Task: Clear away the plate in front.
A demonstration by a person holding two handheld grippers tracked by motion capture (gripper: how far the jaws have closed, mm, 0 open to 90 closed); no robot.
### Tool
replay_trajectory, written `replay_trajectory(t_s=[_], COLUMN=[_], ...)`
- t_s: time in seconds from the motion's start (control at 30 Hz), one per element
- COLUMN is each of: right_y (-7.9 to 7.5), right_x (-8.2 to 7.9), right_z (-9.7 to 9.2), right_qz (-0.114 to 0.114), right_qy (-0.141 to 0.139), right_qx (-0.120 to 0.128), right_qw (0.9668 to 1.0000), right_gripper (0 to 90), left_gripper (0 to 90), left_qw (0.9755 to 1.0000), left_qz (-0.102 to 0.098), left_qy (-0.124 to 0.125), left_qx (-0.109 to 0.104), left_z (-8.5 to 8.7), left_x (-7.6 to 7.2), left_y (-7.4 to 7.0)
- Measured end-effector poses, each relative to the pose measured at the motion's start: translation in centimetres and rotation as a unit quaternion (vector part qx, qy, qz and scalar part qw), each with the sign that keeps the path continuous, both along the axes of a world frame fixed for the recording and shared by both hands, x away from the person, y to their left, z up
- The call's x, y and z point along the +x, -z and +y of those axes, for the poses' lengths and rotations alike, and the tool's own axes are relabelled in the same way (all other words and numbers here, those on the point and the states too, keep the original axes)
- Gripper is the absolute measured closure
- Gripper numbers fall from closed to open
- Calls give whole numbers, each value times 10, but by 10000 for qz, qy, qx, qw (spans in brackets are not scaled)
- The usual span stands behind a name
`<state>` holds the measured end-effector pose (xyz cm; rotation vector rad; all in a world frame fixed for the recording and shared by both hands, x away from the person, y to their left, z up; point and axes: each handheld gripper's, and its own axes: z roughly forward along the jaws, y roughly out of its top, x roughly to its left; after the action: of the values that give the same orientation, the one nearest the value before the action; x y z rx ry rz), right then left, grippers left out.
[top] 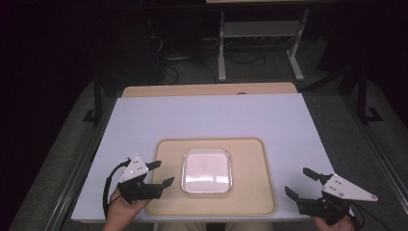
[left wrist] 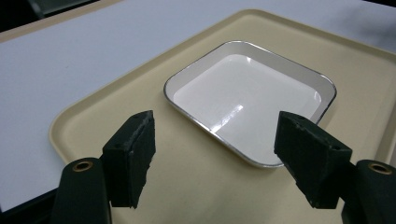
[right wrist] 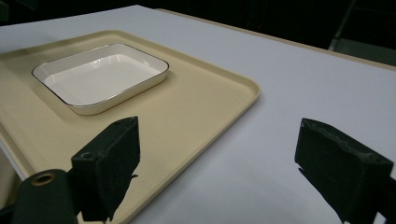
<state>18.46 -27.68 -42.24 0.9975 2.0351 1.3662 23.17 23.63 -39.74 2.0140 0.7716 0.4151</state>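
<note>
High view: I've got the white dish (top: 207,171) sitting mid-tray on the beige tray (top: 250,197), which lies on the white board (top: 211,115). My left gripper (top: 164,173) hovers over the tray's left edge, jaws apart, nothing btwn them. Right gripper (top: 300,183) sits off the tray's right side over the board, jaws also apart.

Left gripper view: dish (left wrist: 247,95) just ahead of my jaws, w/ the right jaw overlapping its near corner; no contact I can confirm.

Right gripper view: jaws wide, empty; tray (right wrist: 201,116) edge runs btwn them, dish (right wrist: 100,77) well apart, upper left.
</note>
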Motion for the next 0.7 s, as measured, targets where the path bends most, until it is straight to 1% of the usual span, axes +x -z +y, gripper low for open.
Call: replay_trajectory(t_s=[0.07,0.13,0.2,0.37,0.57,0.7], right_y=[0,0,0,0,0,0], right_x=[0,0,0,0,0,0], right_z=[0,0,0,0,0,0], right_qz=[5,3,-4,3,3,-5], right_qy=[-2,-8,-13,-15,-21,-37], right_qx=[3,-8,-9,-5,-3,8], right_qw=[10000,10000,10000,10000,10000,10000], right_gripper=[131,131,132,132,132,132], left_gripper=[275,267,267,267,256,255], left_qw=[10000,10000,10000,9999,9998,9998], left_qz=[4,5,-31,-18,6,-25], left_qy=[-18,-35,-51,-111,-184,-197], left_qx=[8,-28,-27,-72,-72,-53], left_z=[2,5,7,15,26,30], left_x=[0,-1,-3,-7,-12,-15], left_y=[0,1,1,5,9,10])
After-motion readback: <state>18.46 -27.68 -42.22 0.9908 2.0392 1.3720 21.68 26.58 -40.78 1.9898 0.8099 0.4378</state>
